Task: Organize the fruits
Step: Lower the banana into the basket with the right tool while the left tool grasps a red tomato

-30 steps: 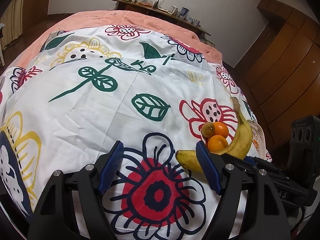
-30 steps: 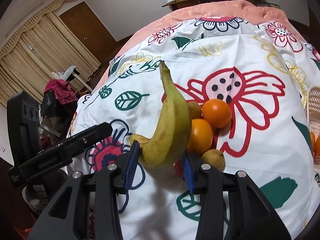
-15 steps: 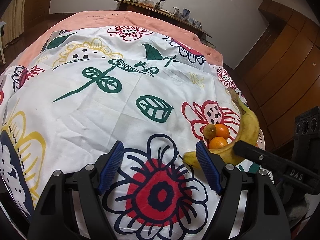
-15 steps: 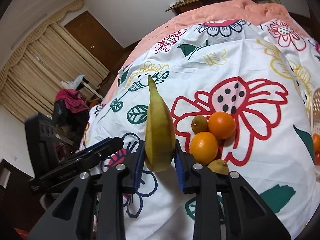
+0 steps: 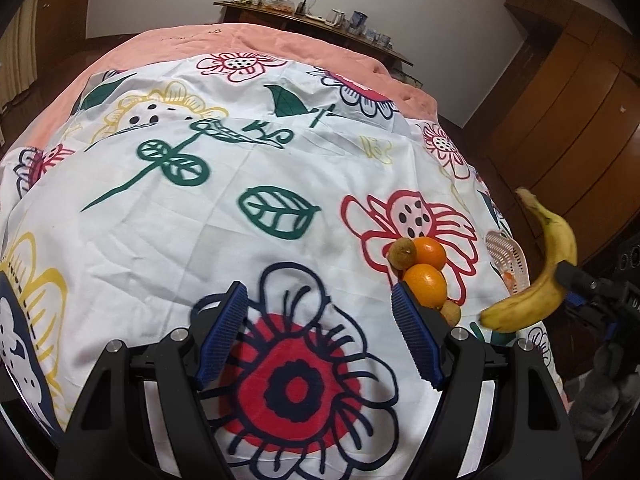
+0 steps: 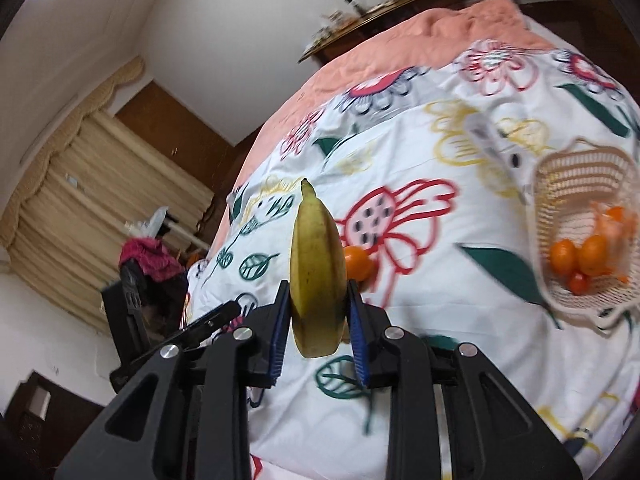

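My right gripper (image 6: 318,316) is shut on a yellow banana (image 6: 317,268) and holds it in the air above the flowered bed sheet; the banana also shows in the left wrist view (image 5: 540,276) at the far right. Two oranges (image 5: 426,266) and two small brown fruits (image 5: 401,247) lie together on the sheet. A white woven basket (image 6: 560,184) with several oranges and a small red fruit in it sits to the right, and shows in the left wrist view (image 5: 502,246). My left gripper (image 5: 320,332) is open and empty above a red flower print.
The bed has a pink blanket (image 5: 240,44) at the far end. A wooden shelf with cups and jars (image 5: 312,4) stands behind it. Wooden wardrobe doors (image 5: 560,100) are at the right, curtains (image 6: 100,200) at the left.
My right gripper has lifted the banana off the sheet and swung it to the right, toward the basket. The left gripper has stayed open and shifted slightly.
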